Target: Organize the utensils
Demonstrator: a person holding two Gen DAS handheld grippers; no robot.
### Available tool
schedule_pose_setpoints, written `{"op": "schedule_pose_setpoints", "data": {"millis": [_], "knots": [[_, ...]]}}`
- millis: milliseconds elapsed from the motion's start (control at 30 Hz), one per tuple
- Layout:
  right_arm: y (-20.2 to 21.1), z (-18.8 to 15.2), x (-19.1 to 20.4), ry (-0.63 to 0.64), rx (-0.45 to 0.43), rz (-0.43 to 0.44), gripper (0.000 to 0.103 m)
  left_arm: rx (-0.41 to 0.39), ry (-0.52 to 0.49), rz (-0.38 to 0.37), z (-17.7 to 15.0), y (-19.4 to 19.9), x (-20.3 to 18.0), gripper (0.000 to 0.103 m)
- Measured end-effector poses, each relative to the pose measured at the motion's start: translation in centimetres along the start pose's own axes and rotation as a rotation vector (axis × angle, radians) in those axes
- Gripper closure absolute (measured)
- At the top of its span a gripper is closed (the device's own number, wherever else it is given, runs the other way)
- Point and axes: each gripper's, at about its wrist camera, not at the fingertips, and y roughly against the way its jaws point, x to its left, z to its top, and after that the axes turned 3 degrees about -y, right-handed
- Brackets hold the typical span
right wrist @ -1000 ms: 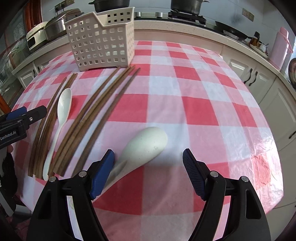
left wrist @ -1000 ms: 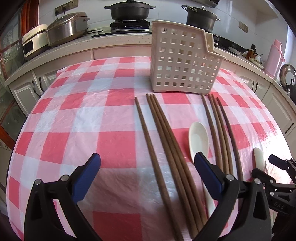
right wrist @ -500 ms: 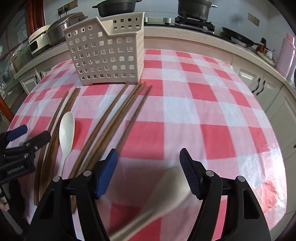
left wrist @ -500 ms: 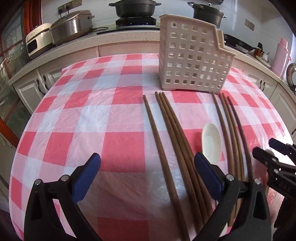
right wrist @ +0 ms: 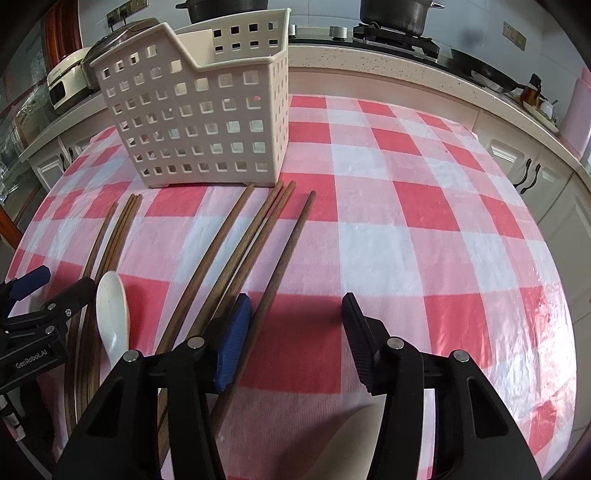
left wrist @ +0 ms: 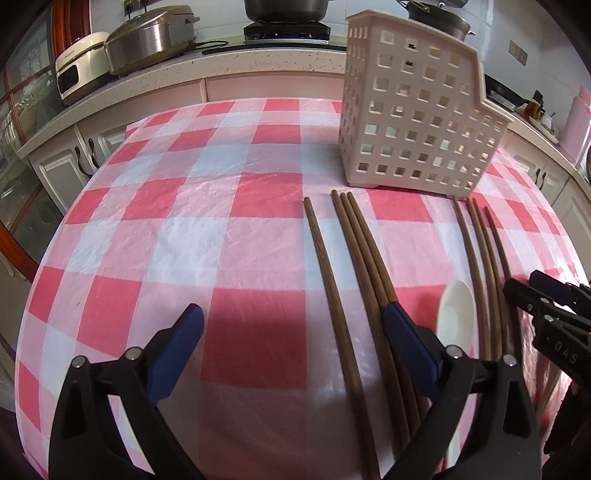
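A white perforated utensil basket point(left wrist: 413, 122) point(right wrist: 207, 118) stands upright at the far side of the checked table. Several brown chopsticks point(left wrist: 354, 280) point(right wrist: 236, 258) lie in front of it in two groups, with a white spoon point(left wrist: 456, 317) point(right wrist: 112, 310) between the groups. My left gripper point(left wrist: 293, 332) is open over the table, its right finger above the chopsticks. My right gripper point(right wrist: 295, 328) is open beside the rightmost chopstick. A second cream spoon point(right wrist: 358, 439) shows only as a piece under the right gripper, between its arms.
The red and white checked cloth point(left wrist: 184, 236) covers the round table. A counter behind holds rice cookers point(left wrist: 147, 37) and pots on a stove point(right wrist: 399, 14). White cabinets ring the table. A pink flask point(right wrist: 581, 110) stands at right.
Both grippers moved forward toward the basket, which looks larger now. The cream spoon slid from in front of the right gripper to beneath it, mostly out of sight.
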Motion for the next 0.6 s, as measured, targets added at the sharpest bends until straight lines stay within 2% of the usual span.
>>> {"op": "schedule_pose_setpoints", "data": {"millis": [200, 333, 433, 533, 600], "knots": [[-0.4, 0.6, -0.3, -0.001, -0.003, 0.005, 0.056, 0.027, 0.022, 0.042, 1.4, -1.5, 0.0, 0.013], [-0.4, 0.6, -0.5, 0.009, -0.008, 0.015, 0.056, -0.008, 0.106, -0.014, 1.5, -0.6, 1.4, 0.021], [-0.4, 0.6, -0.8, 0.018, -0.010, 0.026, 0.056, -0.011, 0.105, 0.031, 2.0, -0.5, 1.5, 0.021], [-0.4, 0.6, -0.9, 0.027, -0.011, 0.036, 0.056, 0.031, 0.091, 0.060, 1.8, -1.5, 1.3, 0.021], [-0.4, 0.6, -1.1, 0.029, -0.014, 0.037, 0.058, 0.015, 0.064, 0.096, 1.6, -1.5, 0.7, 0.020]]}}
